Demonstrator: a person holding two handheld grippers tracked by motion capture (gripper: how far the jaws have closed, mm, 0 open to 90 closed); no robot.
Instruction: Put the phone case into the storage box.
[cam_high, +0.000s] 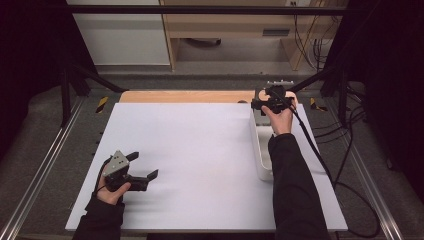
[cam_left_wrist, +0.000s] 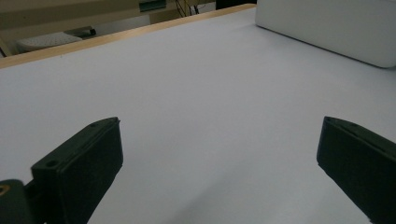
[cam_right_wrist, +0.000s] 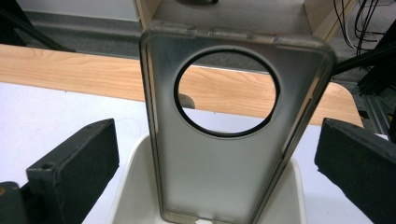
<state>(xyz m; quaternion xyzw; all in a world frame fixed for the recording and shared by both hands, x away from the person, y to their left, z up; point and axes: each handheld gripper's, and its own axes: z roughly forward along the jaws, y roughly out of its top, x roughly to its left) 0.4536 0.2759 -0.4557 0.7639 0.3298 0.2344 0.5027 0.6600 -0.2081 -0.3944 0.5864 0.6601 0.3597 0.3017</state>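
Right claw (cam_right_wrist: 217, 158), jaws wide, flanks an upright phone case (cam_right_wrist: 224, 154) in a white tray (cam_high: 262, 150); left claw (cam_high: 145, 167) gapes over the white table (cam_high: 200, 150).

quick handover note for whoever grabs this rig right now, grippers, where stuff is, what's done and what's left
Left hand-held gripper: open, holding nothing, low over the white table sheet at the near left.
Right hand-held gripper: jaws wide apart, at the far end of the white tray on the right side.
Clear phone case with a round camera hole: upright between the right jaws, its lower end in the tray, not clamped.
Done: right gripper lined up on the case.
Left: probably close on it and lift it out.
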